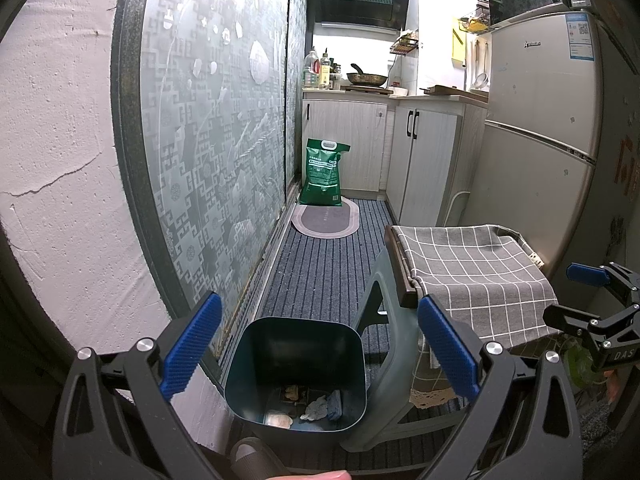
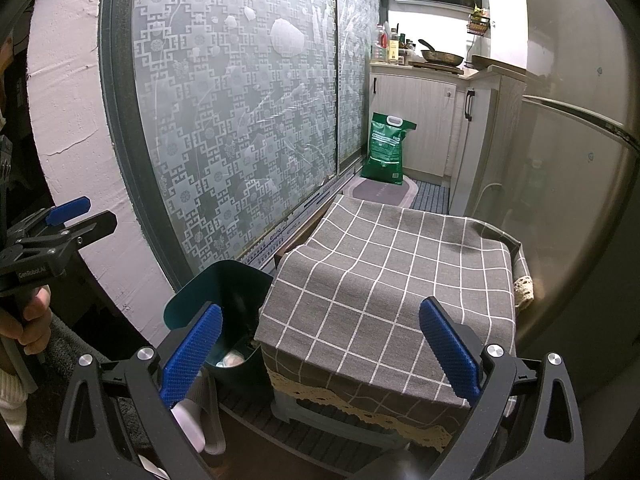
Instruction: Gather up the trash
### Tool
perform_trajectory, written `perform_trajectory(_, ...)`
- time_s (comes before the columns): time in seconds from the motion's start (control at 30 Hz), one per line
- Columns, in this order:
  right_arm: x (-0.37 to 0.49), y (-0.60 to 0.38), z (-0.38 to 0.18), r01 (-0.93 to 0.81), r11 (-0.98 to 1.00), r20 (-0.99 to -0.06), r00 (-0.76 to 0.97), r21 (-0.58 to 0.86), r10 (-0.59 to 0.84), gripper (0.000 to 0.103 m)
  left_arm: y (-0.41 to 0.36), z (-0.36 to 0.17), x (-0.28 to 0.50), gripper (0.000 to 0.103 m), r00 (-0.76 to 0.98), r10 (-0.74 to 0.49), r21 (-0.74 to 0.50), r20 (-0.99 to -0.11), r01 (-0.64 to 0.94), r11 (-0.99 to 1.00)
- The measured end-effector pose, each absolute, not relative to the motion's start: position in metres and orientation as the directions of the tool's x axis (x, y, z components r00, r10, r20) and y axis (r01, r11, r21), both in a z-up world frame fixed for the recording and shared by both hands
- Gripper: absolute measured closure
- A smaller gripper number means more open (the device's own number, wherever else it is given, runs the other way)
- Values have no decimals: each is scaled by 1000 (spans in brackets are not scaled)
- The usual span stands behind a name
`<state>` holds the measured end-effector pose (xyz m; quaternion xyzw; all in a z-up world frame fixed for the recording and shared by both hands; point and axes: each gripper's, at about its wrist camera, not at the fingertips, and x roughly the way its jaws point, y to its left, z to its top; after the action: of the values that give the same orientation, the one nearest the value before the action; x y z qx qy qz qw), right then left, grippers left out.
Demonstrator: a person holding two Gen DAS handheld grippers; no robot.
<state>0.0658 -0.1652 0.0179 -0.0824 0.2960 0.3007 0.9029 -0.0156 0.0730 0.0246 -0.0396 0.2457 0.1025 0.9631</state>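
A dark teal trash bin point(image 1: 296, 368) stands on the striped floor beside a stool. Several bits of trash point(image 1: 312, 404) lie at its bottom. My left gripper point(image 1: 320, 348) is open and empty, hovering above the bin's mouth. My right gripper point(image 2: 320, 348) is open and empty, above the checked grey cloth point(image 2: 392, 280) that covers the stool. The bin also shows in the right wrist view point(image 2: 224, 304), left of the stool. The right gripper shows at the right edge of the left wrist view point(image 1: 592, 300), and the left gripper at the left edge of the right wrist view point(image 2: 60, 224).
A patterned frosted glass sliding door point(image 1: 216, 140) runs along the left. A fridge point(image 1: 536, 140) stands right of the stool. A green sack point(image 1: 324, 174) and an oval mat point(image 1: 326, 220) lie further down, in front of kitchen cabinets point(image 1: 424, 152).
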Motion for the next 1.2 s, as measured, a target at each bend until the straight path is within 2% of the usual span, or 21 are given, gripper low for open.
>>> perform_trajectory(1.2,65,-164,18,-594,804,-586,643,26,494,3,74,23,-14,3,852,181,-30,-492,-225,974)
